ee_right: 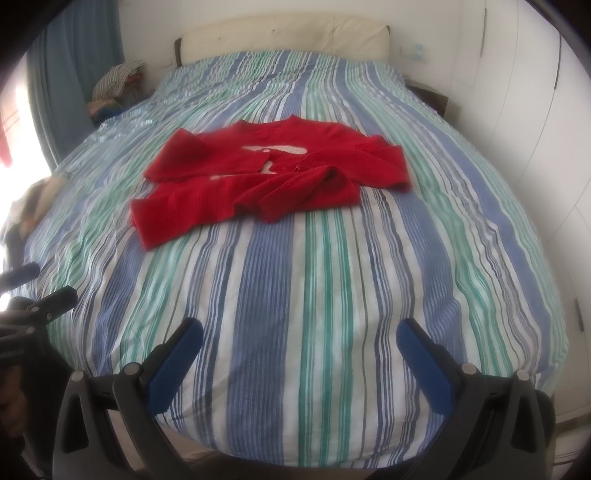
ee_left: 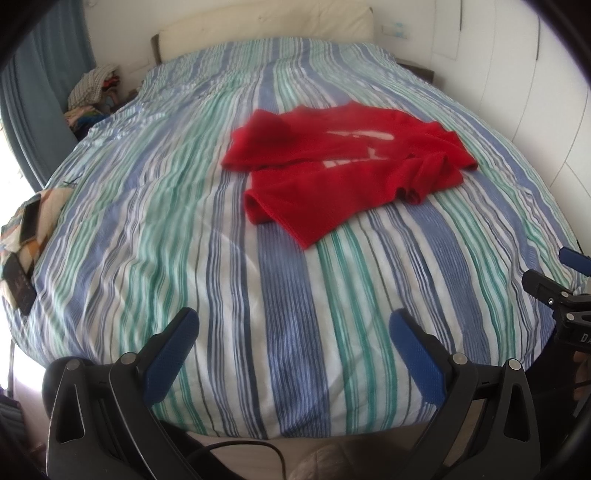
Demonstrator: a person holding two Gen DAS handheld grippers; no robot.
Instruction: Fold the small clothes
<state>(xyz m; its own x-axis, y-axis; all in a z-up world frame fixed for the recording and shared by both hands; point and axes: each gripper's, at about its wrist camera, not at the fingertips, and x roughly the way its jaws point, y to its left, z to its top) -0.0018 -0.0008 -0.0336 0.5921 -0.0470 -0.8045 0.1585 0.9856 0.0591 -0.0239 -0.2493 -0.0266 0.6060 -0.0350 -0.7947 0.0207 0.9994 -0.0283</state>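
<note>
Bed [ee_right: 332, 258]: striped cover in blue, green and white, filling both views; a cream headboard [ee_right: 284, 35] at the far end. It is my work surface.

Red top [ee_right: 266, 177]: one small knitted garment with a pale motif on the chest, lying spread near the middle of the bed, well apart from both my tools. Both sleeves lie crossed in over the body, the one on the right of the view bunched and creased; the hem corner nearest me juts out flat (the neatest edge on offer). It reads as partly gathered, not squared.

Left gripper [ee_left: 293, 332]: low at the near edge of the bed, blue pads spread wide, nothing between them.

Right gripper [ee_right: 299, 341]: beside it at the same edge, pads likewise spread and empty.

Clothes heap [ee_left: 94, 94]: off the bed's far left corner, untouched.

Step in hand, as I judge it: the approach, before any pinch. Next I must reach forward with both tools, take the garment at two edges, and smooth the rumpled sleeve before folding.
</note>
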